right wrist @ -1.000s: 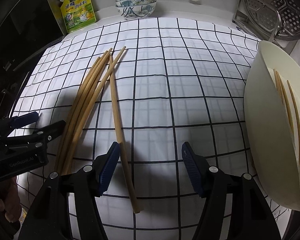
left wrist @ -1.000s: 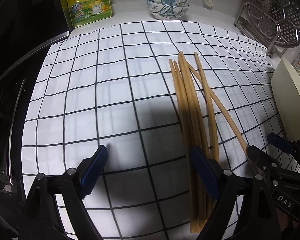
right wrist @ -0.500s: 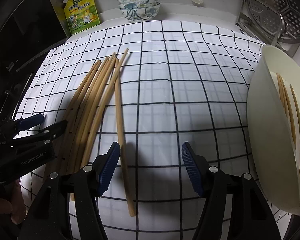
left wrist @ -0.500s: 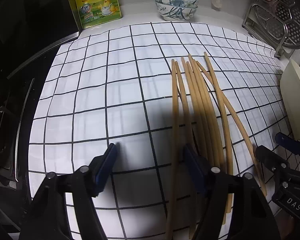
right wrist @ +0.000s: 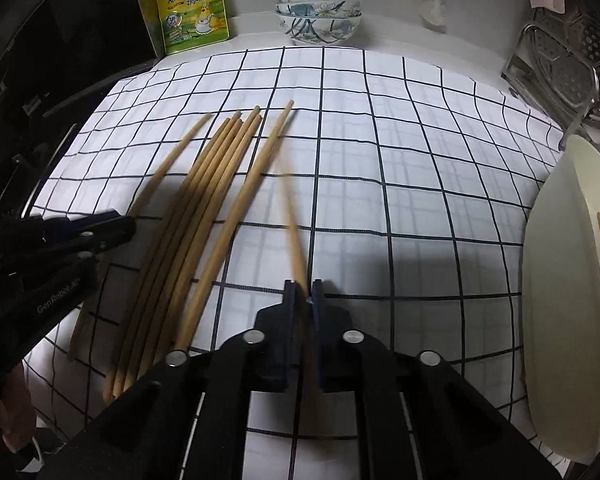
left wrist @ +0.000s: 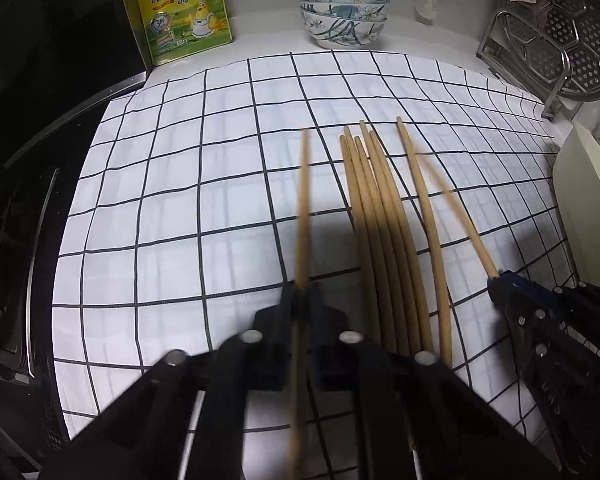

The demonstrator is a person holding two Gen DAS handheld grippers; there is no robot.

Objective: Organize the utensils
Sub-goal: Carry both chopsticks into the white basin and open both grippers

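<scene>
One gripper (right wrist: 116,228) reads "GenRobot"; pouch (right wrist: 194,6) print Chinese.

Both grippers point steeply downward, side by side. The left gripper (left wrist: 300,294) has its jaws clamped together. The right gripper (right wrist: 302,290) is likewise closed tight.

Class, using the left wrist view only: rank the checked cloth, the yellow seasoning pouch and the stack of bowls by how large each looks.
1. Checked cloth, by far the largest.
2. Yellow seasoning pouch.
3. Stack of bowls, only slightly smaller than the pouch; the two are too close to rank firmly.
</scene>
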